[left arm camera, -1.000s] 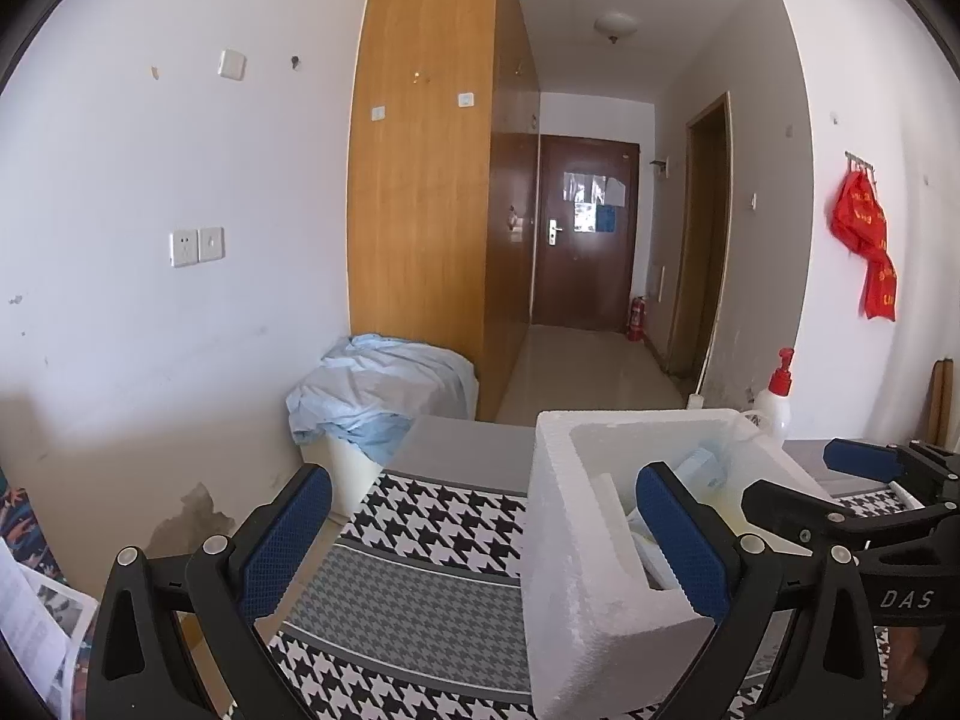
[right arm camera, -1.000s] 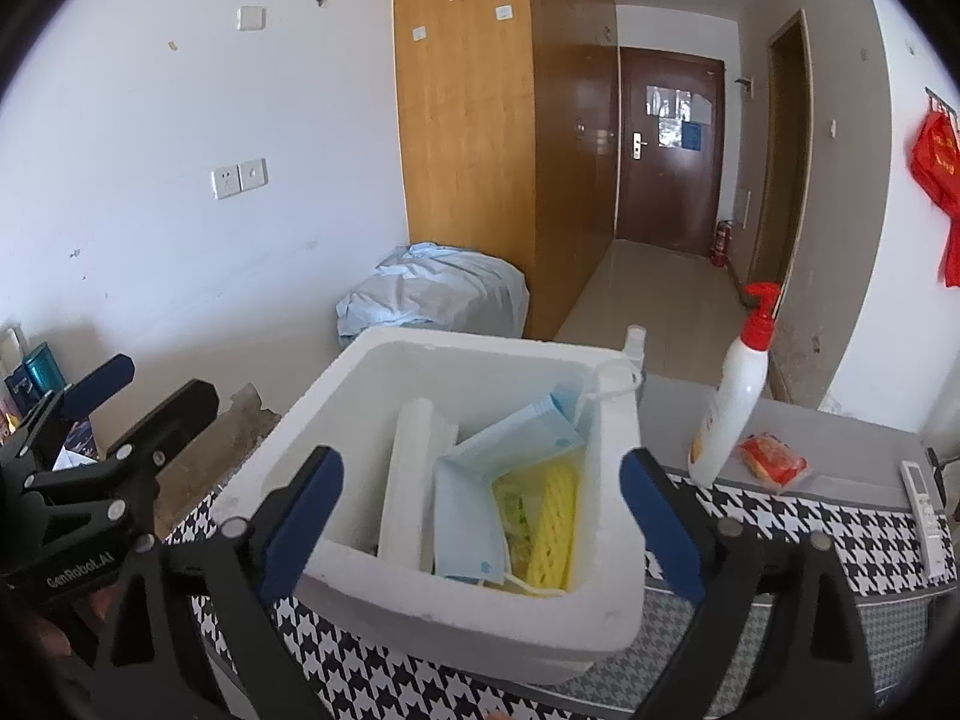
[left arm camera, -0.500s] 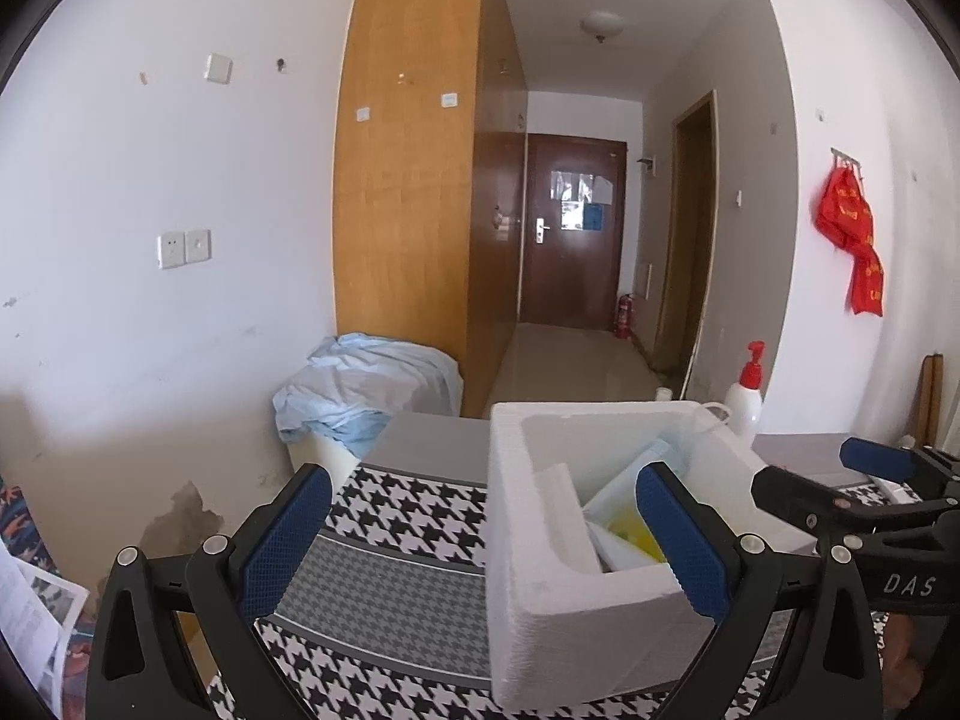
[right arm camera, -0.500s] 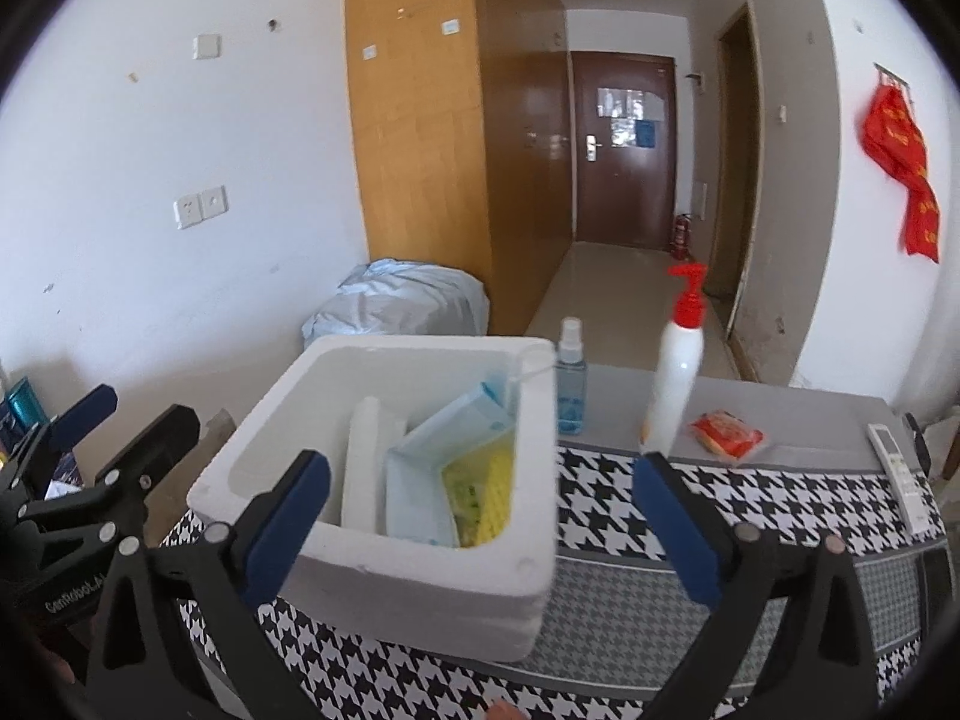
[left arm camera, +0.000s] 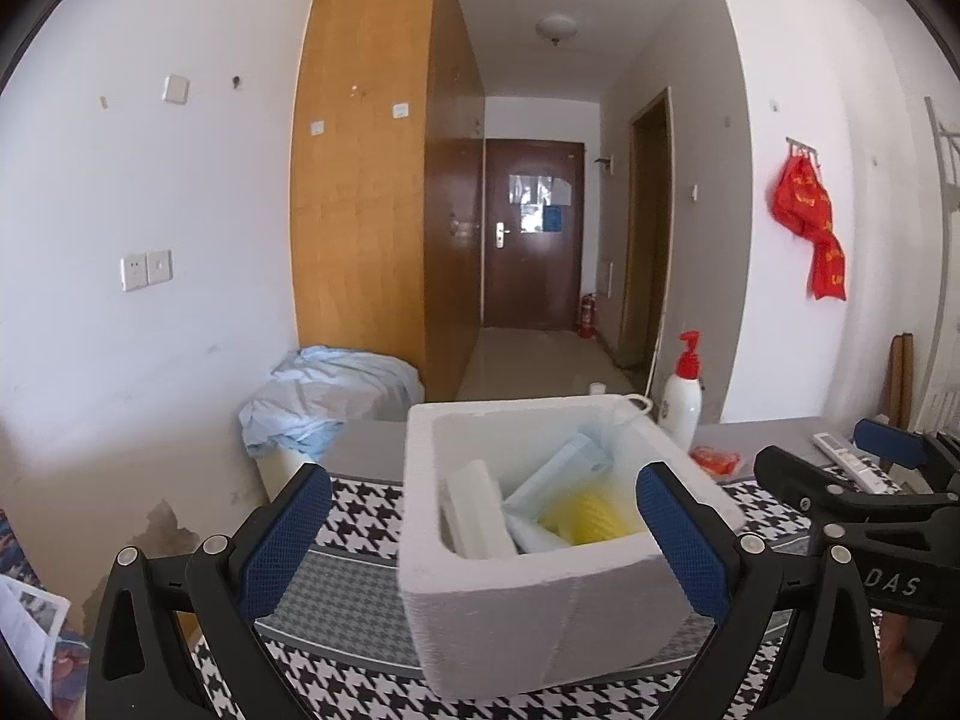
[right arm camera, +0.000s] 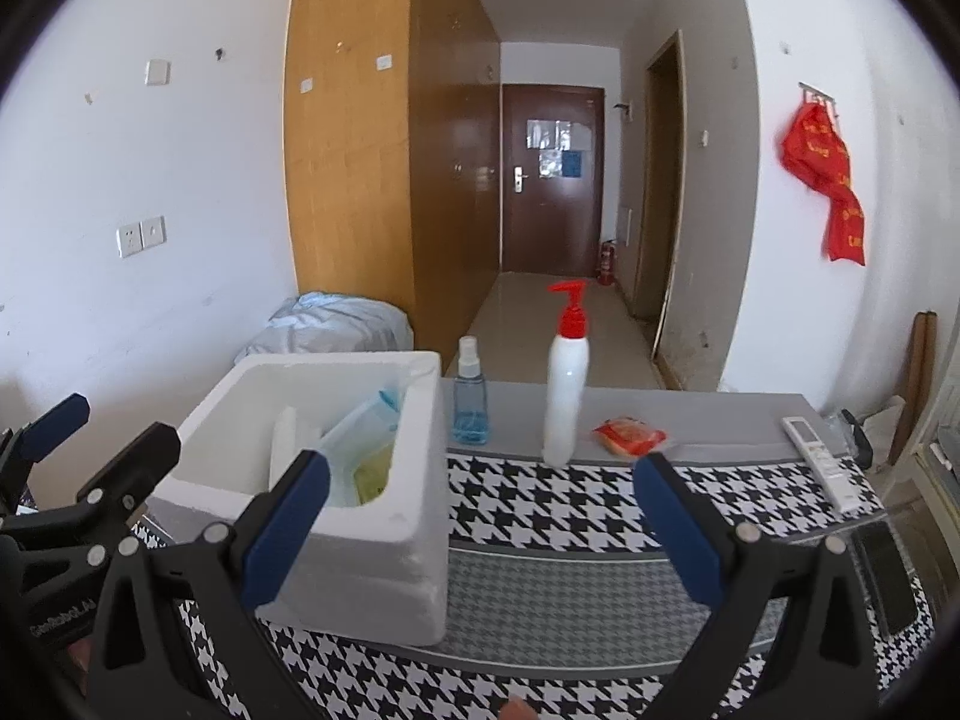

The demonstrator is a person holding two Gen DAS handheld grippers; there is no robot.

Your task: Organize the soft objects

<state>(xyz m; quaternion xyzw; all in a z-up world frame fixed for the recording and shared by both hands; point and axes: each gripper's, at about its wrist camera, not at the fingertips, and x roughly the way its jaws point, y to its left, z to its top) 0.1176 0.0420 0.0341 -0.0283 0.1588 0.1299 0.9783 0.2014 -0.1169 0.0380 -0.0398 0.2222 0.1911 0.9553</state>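
Both tongs apart and empty over the worktop.

Left tongs (left arm camera: 480,534) straddle the near wall of the foam box (left arm camera: 540,618) at lower centre of the left wrist view without pressing it; right tongs (right arm camera: 480,528) stand wide over bare houndstooth worktop (right arm camera: 570,504), nothing between the pads. Soft items already lie in the box: a white foam piece (left arm camera: 477,507), blue mask packs (left arm camera: 558,468), a yellow sponge-like piece (left arm camera: 585,516). Outside it, at mid-right of the right wrist view, the red packet (right arm camera: 629,435) lies just beside the upright pump bottle (right arm camera: 565,396). Risk: reaching for the packet may clip and topple the tall bottle; the light box may slide if nudged.
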